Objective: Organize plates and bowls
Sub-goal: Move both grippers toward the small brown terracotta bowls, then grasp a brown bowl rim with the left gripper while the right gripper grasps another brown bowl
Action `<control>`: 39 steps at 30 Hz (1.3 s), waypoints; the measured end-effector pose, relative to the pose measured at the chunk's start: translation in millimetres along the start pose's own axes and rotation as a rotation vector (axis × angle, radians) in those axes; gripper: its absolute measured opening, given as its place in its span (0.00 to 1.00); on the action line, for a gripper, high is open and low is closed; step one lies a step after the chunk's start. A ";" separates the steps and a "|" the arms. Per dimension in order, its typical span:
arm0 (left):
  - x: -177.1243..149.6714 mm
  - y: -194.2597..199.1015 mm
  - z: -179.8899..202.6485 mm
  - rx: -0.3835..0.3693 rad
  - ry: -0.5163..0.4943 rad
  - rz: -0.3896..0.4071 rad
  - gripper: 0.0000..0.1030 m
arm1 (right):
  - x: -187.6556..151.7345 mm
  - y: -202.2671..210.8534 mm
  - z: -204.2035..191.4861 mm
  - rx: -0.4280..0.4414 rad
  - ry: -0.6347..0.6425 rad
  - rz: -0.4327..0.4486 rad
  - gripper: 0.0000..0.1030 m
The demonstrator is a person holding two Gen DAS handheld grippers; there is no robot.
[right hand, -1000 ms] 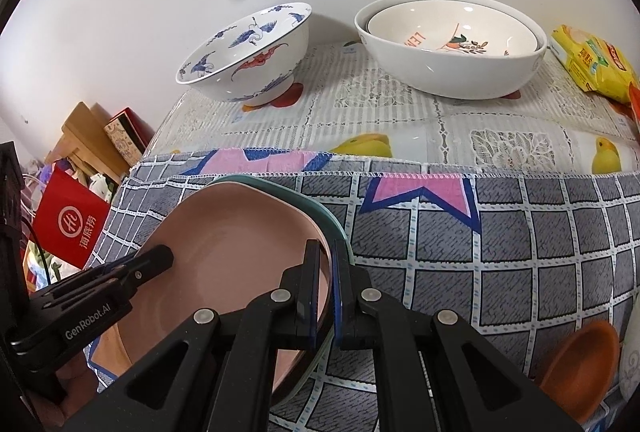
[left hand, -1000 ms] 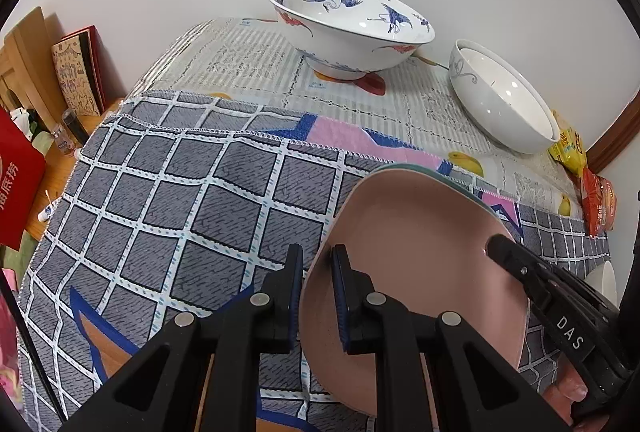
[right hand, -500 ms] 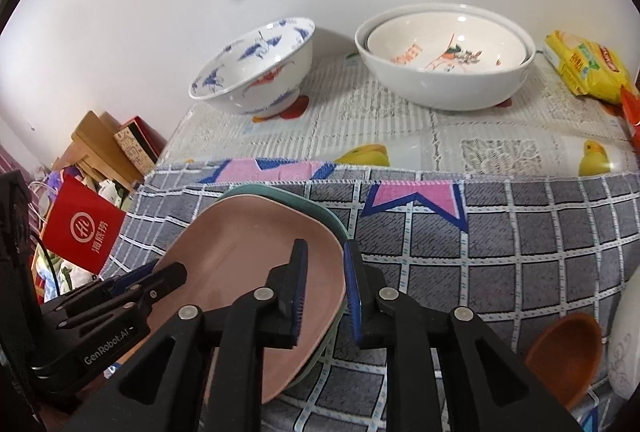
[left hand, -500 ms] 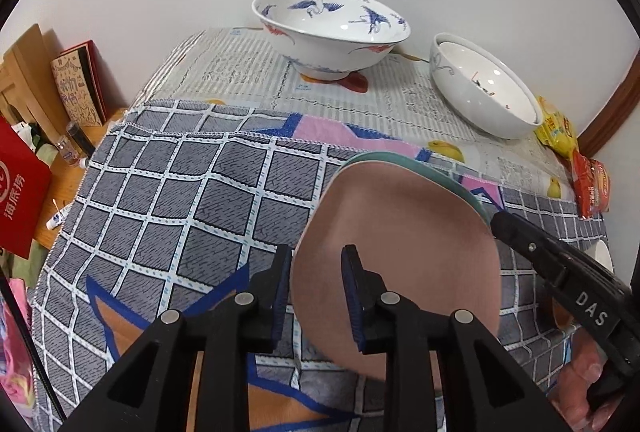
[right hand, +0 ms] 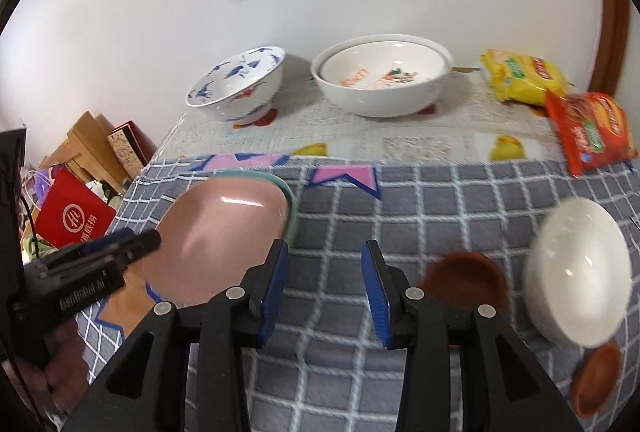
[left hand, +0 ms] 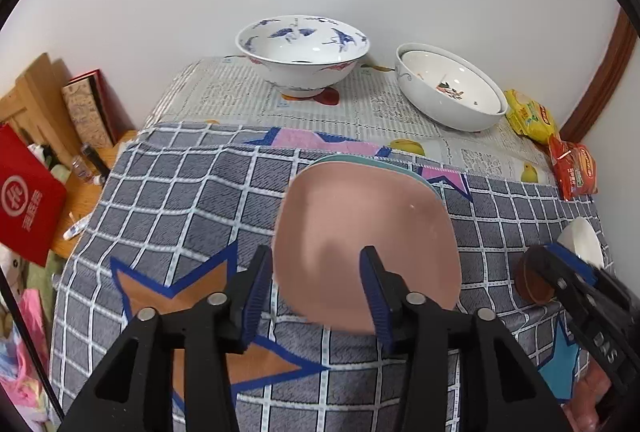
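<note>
A pink plate (left hand: 366,232) lies stacked on a teal plate (left hand: 374,164) on the grey checked cloth (left hand: 180,199). My left gripper (left hand: 316,296) hovers over the plate's near left edge. Its jaws are opening and the pads stand clear of the rim. In the right wrist view the pink plate (right hand: 224,232) lies left of my right gripper (right hand: 324,292). Its jaws are also opening, with only cloth below them. Each gripper shows in the other's view: the right gripper (left hand: 538,258), the left gripper (right hand: 150,242).
At the back stand a blue-and-white bowl (left hand: 302,55) and two nested white bowls (left hand: 448,87). A white bowl (right hand: 576,272) and two small brown dishes (right hand: 464,280) (right hand: 596,388) sit right of my right gripper. Snack packets (right hand: 592,127) lie far right. Left of the table is clutter with a red bag (left hand: 28,195).
Both grippers have let go of the pink plate's rim, widened and drawn back and up. The right one has swung right, bringing the white bowl and brown dishes into view.
</note>
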State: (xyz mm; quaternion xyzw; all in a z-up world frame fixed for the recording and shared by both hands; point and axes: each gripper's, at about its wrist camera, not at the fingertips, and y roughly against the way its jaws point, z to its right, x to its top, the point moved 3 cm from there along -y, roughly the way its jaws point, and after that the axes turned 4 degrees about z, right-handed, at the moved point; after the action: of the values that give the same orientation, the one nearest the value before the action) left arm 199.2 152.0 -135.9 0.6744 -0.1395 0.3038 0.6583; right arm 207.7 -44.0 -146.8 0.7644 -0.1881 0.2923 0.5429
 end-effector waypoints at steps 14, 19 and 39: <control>-23.9 60.4 55.9 -0.051 -0.106 0.076 0.45 | -41.5 81.1 55.8 -0.111 -0.054 0.060 0.38; -33.9 77.3 90.5 -0.148 -0.131 0.085 0.45 | -47.5 121.6 90.2 -0.174 -0.111 0.126 0.38; -59.4 58.0 196.5 -0.232 -0.269 0.009 0.45 | -96.5 169.3 209.2 -0.278 -0.299 0.060 0.38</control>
State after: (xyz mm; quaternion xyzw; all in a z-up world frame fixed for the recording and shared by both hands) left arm 163.4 -57.2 -114.4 0.6279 -0.2631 0.1957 0.7058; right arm 82.9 -301.0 -137.8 0.7110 -0.3280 0.1628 0.6004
